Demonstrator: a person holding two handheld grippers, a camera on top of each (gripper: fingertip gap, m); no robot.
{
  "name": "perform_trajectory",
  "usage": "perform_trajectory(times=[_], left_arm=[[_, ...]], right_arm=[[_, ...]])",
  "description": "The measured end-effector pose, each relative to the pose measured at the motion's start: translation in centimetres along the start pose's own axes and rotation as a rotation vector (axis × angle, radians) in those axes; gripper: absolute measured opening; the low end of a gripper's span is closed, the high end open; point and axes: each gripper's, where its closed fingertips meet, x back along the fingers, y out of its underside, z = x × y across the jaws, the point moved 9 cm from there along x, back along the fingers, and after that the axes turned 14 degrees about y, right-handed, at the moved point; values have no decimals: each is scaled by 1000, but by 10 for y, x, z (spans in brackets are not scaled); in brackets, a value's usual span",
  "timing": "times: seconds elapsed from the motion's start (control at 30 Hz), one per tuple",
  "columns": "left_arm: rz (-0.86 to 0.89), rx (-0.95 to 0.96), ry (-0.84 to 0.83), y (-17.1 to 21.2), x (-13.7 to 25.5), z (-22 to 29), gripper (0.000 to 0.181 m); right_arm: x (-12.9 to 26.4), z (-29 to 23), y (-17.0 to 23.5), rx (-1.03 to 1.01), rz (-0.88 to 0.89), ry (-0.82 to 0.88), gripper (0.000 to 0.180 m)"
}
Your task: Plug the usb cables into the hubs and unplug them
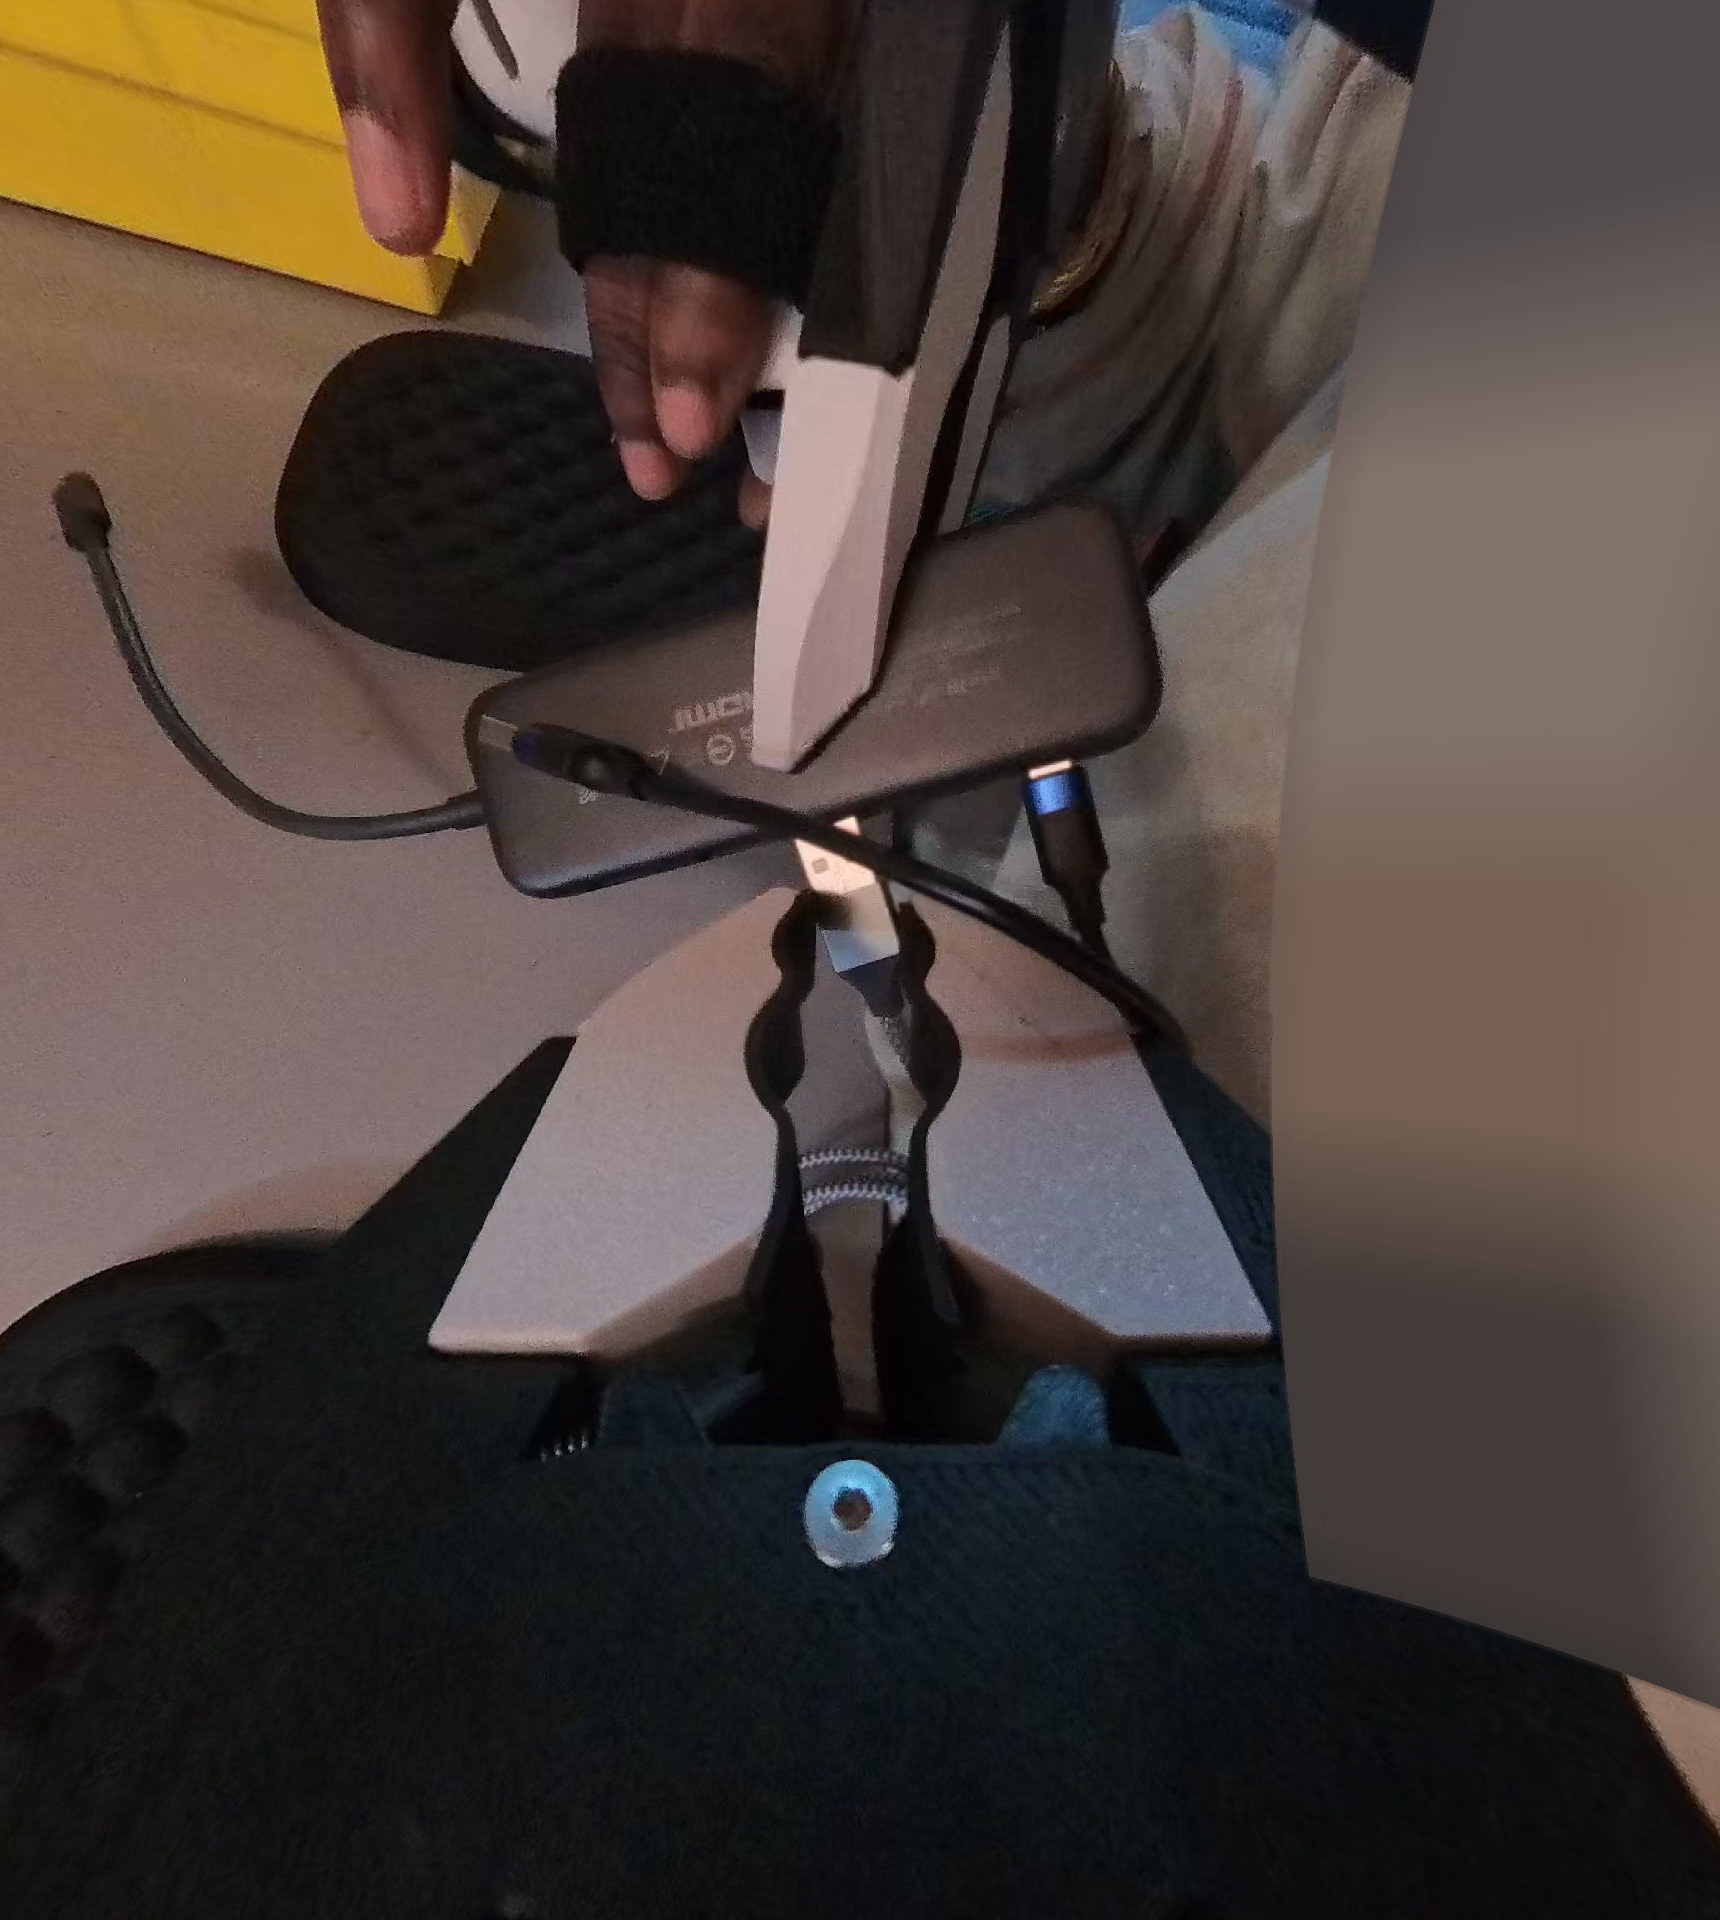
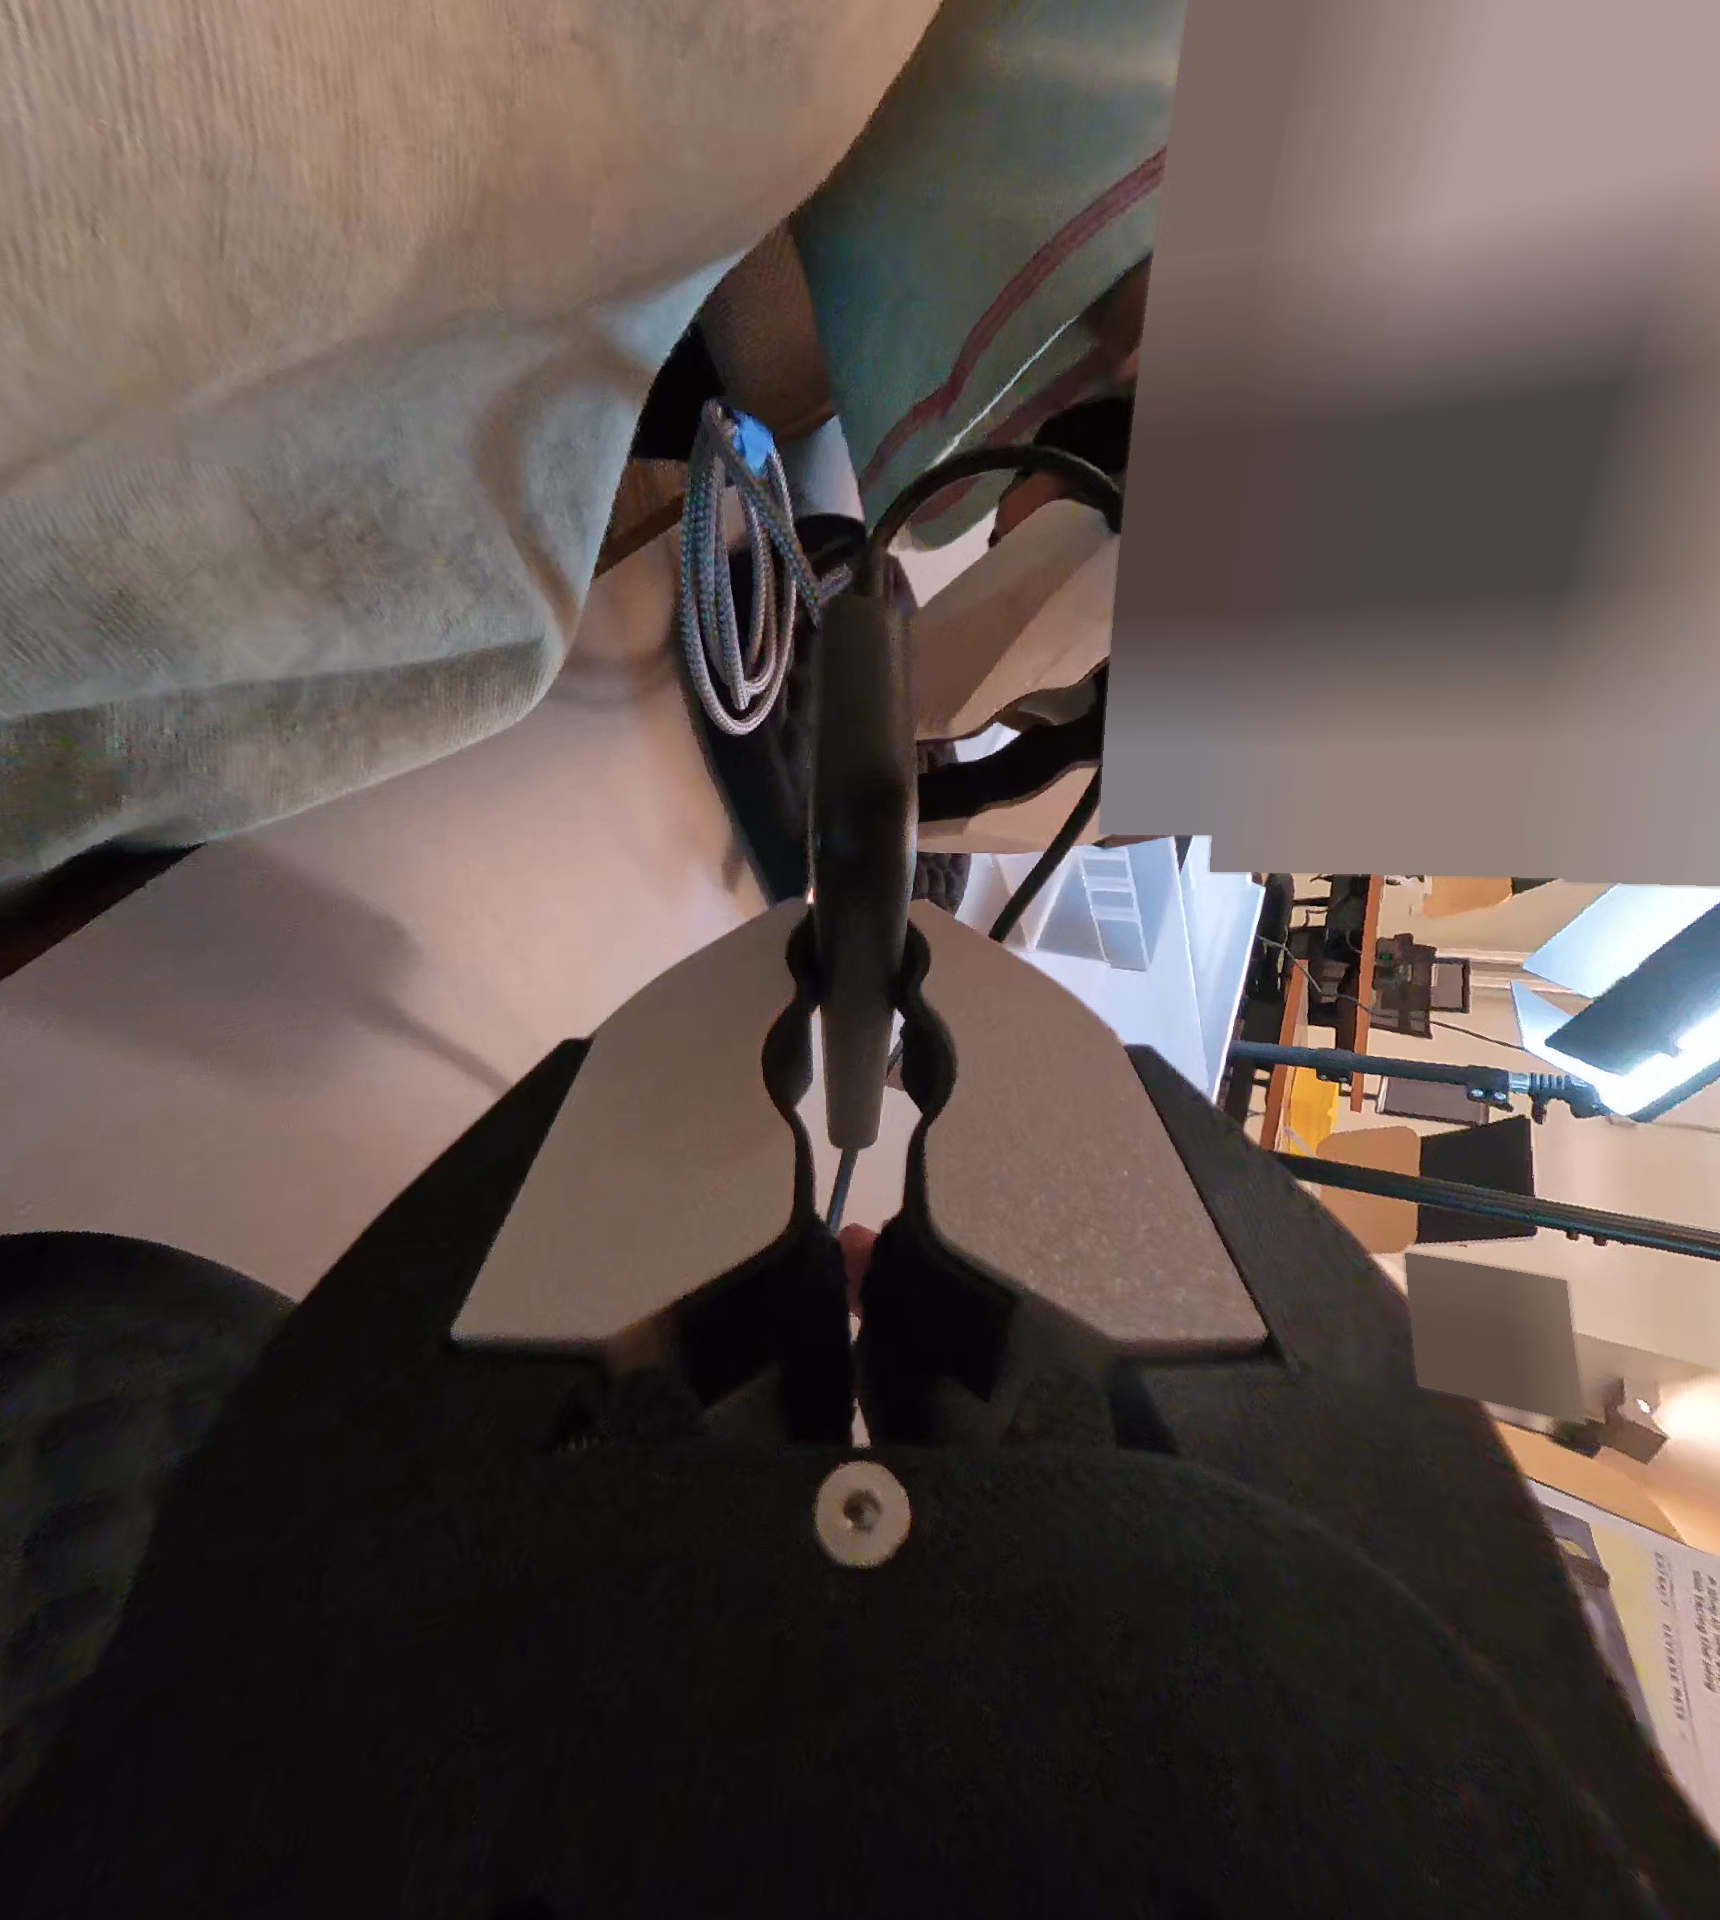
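A grey USB hub (image 1: pixel 1001 644) is held above the beige table (image 1: pixel 108 935). My right gripper (image 2: pixel 861 935) is shut on the hub (image 2: pixel 861 769), which is edge-on in the right wrist view. One of its white fingers (image 1: pixel 835 582) presses on the hub's top face. My left gripper (image 1: pixel 851 920) is shut on a silver USB plug (image 1: pixel 840 883) with a grey braided cable (image 1: pixel 856 1174). The plug's tip meets the hub's near side; I cannot tell whether it is inserted. A black cable (image 1: pixel 586 764) and a blue-collared plug (image 1: pixel 1053 800) sit in the hub.
The hub's own short lead (image 1: pixel 160 707) hangs left over the table. A yellow box (image 1: pixel 108 114) stands at the back left. A person's hand (image 1: pixel 669 364) holds the right gripper. The braided cable's coil (image 2: pixel 742 603) hangs near the person's clothing (image 2: pixel 212 416).
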Motion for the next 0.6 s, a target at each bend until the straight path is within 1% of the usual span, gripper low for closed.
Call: perform_trajectory(times=[0.13,0.23,0.33,0.47,0.6], left_arm=[[-19,3,-4,1,0,-1,16],[-11,-14,33,0,-3,0,15],[-24,-4,8,1,-4,-3,15],[18,7,8,1,-2,-5,14],[39,18,1,3,-3,-12,13]], right_arm=[[-2,-1,0,11,-15,-11,12],[-4,-3,-2,8,6,-22,12],[-7,-5,0,23,-24,-26,12],[-8,-3,0,-34,-25,-3,12],[-13,-5,0,-28,-65,-18,12]])
